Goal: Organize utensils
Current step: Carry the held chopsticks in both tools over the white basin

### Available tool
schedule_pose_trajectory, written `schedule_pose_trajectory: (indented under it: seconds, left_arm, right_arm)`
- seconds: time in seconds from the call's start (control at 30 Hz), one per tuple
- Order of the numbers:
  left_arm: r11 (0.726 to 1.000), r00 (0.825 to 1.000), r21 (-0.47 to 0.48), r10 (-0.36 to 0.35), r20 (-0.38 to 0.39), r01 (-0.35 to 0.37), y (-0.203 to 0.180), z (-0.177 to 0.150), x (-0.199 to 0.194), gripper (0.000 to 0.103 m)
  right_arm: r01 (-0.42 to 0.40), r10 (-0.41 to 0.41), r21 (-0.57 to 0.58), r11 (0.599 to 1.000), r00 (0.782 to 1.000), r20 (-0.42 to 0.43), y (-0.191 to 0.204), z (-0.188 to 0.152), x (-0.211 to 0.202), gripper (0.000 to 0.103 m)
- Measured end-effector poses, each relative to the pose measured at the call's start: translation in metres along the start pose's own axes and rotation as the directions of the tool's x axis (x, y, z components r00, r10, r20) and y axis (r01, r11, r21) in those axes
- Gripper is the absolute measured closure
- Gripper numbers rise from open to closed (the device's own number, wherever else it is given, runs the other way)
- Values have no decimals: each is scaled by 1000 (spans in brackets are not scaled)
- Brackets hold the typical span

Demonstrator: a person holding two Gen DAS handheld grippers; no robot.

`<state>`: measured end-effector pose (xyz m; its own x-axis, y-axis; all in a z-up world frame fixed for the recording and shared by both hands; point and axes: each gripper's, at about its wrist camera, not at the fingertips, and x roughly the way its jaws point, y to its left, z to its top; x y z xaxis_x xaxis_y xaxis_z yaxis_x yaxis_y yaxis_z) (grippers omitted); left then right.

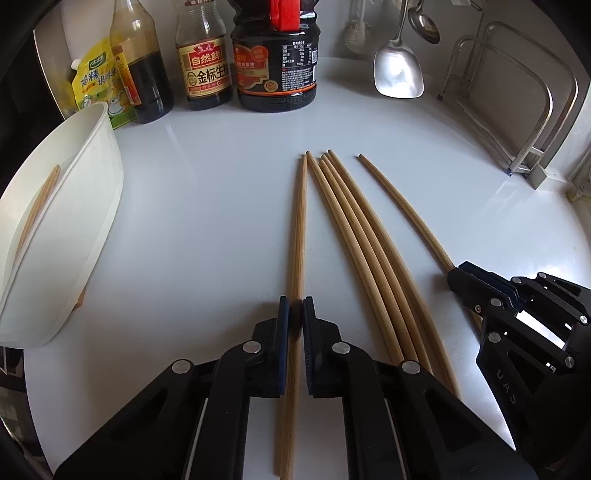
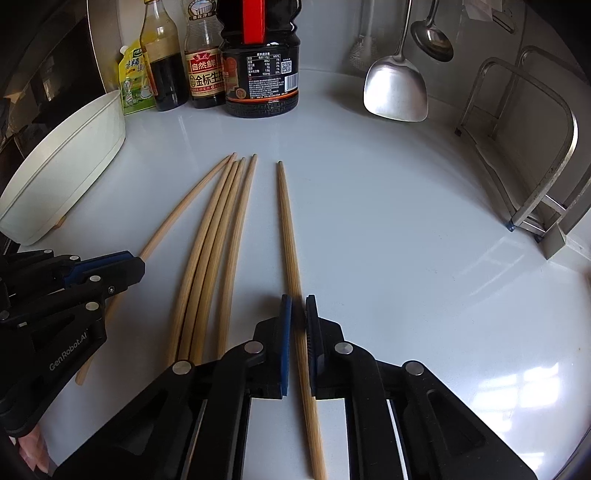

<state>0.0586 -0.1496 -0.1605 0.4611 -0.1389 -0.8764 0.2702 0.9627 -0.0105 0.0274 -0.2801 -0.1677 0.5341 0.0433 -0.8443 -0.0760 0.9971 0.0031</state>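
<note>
On white countertop (image 1: pixel 207 206): six loose bamboo chopsticks, pale tan, round, tapering toward the far tips, lying roughly parallel and pointing at the back wall. Leftmost chopstick (image 1: pixel 300 229) lying apart from the rest, running between the fingers of left gripper (image 1: pixel 296 310); fingers nearly closed around it, blue pads close on either side, actual contact not discernible. Middle group of four chopsticks (image 1: pixel 354 229) lying close together, tips bunched. Rightmost chopstick (image 2: pixel 287 229) set apart, passing between the fingers of right gripper (image 2: pixel 298 308); narrow gap, firm clamping not confirmed. At left: white oval tub (image 1: pixel 99 192) near the counter edge. Along back wall: yellow sauce pouch (image 1: pixel 96 81), dark sauce bottle (image 1: pixel 144 74), labelled soy bottle (image 1: pixel 204 62), large dark jug with red cap (image 1: pixel 275 62). Hanging at back right: steel spatula (image 1: pixel 398 70), ladle (image 1: pixel 424 24); bent metal rack (image 1: pixel 517 110) at right. Left wrist view only: two further chopsticks (image 1: pixel 40 203) lying inside the tub, plus right gripper seen from the side over the rightmost stick. Right wrist view only: tub interior hidden behind its wall, a tan stub (image 2: pixel 60 222) showing under its near edge, "GenRobot.AI" lettering on the left gripper body.
</note>
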Motion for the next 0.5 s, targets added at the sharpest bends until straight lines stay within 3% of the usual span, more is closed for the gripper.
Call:
schedule_pose_trajectory:
  seconds: [0.23,0.5]
  left_arm:
    - [999,999,-21,-37,2,37,7,-1,-10,96]
    - [998,995,-18,-60,80,61,21,14,-53,96]
  right_arm:
    - [-25,24,52,998,1000,3,-4,-2,-10,97]
    - [-50,46,105,993,998,48,2,12,-47,97]
